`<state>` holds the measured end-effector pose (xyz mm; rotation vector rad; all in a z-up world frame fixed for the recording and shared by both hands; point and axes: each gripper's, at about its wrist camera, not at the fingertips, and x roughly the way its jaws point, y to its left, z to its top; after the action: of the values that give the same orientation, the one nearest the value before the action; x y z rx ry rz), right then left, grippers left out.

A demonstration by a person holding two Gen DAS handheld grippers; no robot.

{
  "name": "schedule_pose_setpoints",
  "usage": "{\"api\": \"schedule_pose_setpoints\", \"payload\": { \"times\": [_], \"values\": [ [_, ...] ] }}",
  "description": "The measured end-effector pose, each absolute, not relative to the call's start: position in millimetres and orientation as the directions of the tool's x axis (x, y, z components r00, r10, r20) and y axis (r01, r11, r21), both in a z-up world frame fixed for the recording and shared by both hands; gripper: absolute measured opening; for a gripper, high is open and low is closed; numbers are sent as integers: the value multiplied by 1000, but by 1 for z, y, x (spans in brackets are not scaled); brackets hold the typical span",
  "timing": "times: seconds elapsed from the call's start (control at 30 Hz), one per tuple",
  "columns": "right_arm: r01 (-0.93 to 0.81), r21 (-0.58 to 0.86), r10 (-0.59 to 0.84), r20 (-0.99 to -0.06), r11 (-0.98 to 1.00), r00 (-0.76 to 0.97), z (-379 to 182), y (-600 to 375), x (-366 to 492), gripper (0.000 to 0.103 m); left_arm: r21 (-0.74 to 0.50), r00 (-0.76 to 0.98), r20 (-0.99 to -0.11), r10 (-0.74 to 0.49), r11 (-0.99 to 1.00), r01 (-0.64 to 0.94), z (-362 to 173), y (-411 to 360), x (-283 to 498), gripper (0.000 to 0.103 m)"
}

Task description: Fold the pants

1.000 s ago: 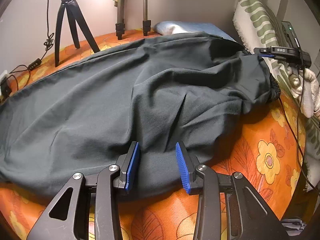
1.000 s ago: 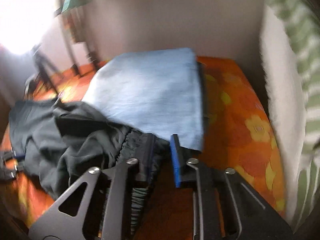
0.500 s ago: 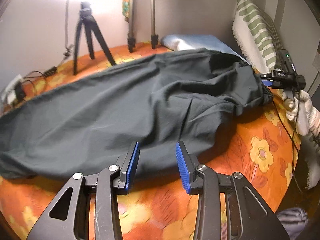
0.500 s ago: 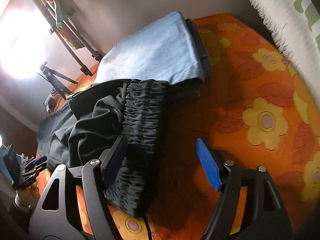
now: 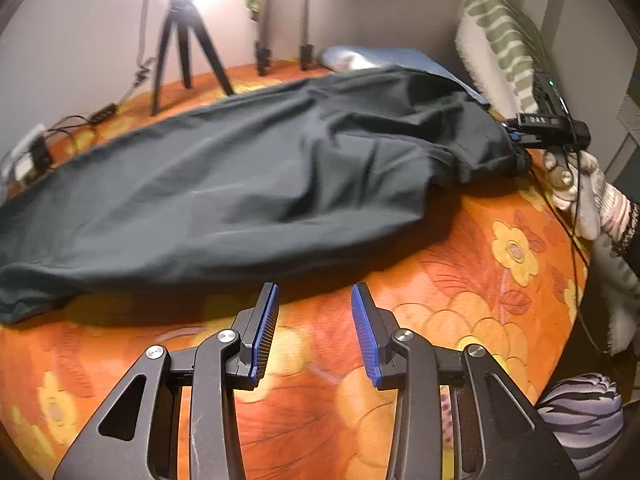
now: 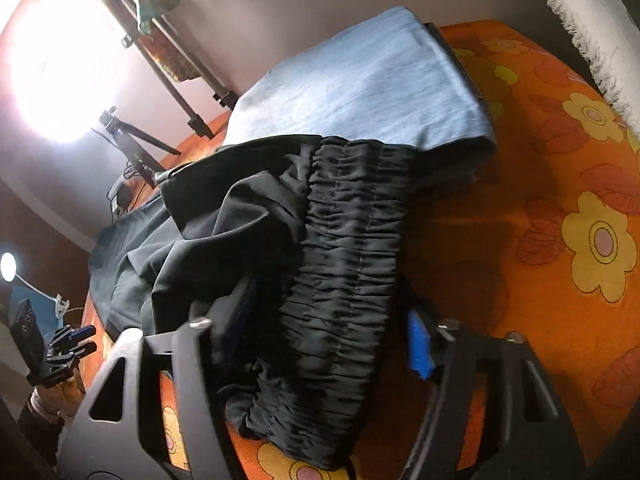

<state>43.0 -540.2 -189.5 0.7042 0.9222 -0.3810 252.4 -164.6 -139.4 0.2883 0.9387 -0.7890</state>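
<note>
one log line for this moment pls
left tool: open, empty | right tool: closing around waistband | pants: unfolded

One pair of dark pants [image 5: 248, 184], one folded blue cloth [image 6: 360, 84], two hand-held grippers [image 5: 314, 332] [image 6: 328, 340], two tripods [image 5: 184, 40] [image 5: 284, 12], one striped pillow [image 5: 496, 40].

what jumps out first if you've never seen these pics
The dark pants sprawl across most of the orange flowered bedspread, with a folded light blue cloth beyond their gathered waistband. The right hand-held gripper straddles that waistband, jaws just closing around it, while the left hand-held gripper hangs open over bare bedspread beside the pants. A bright lamp glares by the wall.
</note>
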Motion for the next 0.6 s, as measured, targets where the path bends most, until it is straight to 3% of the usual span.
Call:
{"api": "schedule_pose_setpoints", "payload": {
  "times": [0.03, 0.1, 0.27, 0.4, 0.53, 0.6],
  "values": [
    [582, 381, -14, -829, 719, 559, -188, -540, 43, 47, -106, 335, -813, -476, 687, 719, -142, -169, 253, 36],
    [589, 343, -42, -839, 732, 542, -183, -540, 43, 32, -98, 329, -822, -465, 684, 723, -147, -176, 255, 36],
    [629, 186, -179, -864, 755, 470, -164, -543, 46, 31, -91, 343, -825, -449, 705, 703, -153, -180, 269, 36],
    [647, 56, -292, -861, 760, 417, -139, -536, 47, 54, -132, 351, -804, -480, 720, 682, -147, -181, 284, 36],
    [631, -36, -388, -815, 775, 430, -102, -515, 35, 57, -183, 345, -784, -516, 723, 666, -139, -179, 299, 36],
    [541, -50, -362, -794, 839, 488, -86, -490, 37, 57, -195, 340, -781, -524, 721, 665, -138, -181, 306, 36]
  ]
}}
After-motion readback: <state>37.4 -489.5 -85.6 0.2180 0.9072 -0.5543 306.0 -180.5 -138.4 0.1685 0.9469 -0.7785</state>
